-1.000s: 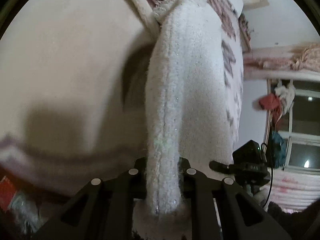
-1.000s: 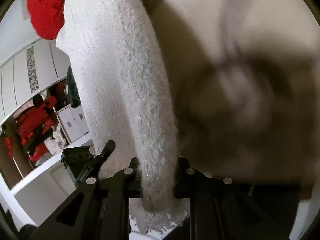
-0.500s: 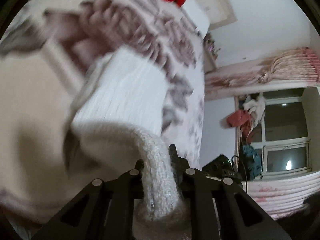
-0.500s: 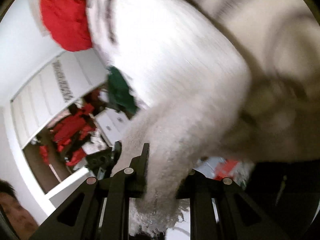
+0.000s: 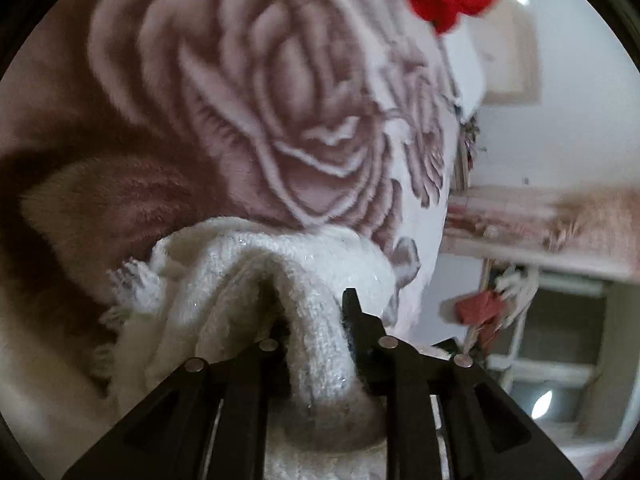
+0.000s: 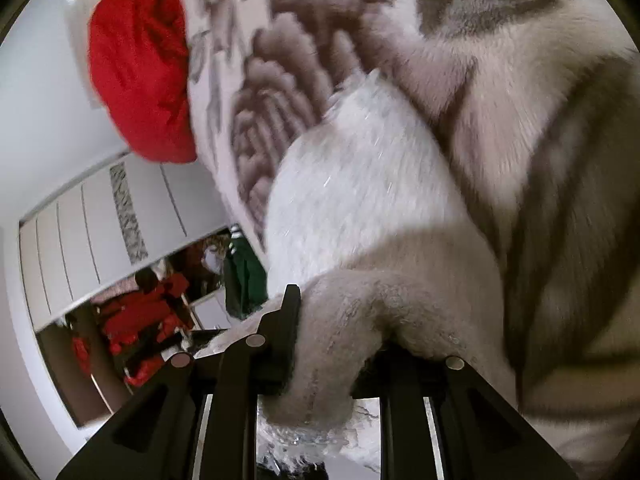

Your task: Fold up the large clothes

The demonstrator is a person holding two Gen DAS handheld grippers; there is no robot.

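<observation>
Mid-fold: left gripper and right gripper pinching white knit, lower centre, over rose blanket. Next, probably: lay down, release.

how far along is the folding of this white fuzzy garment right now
Done: both grippers have a grip, the left gripper and right gripper each shut on the white fuzzy garment. In hand: it is bunched over the rose-patterned blanket. Left: no flat, finished fold shows yet.
</observation>
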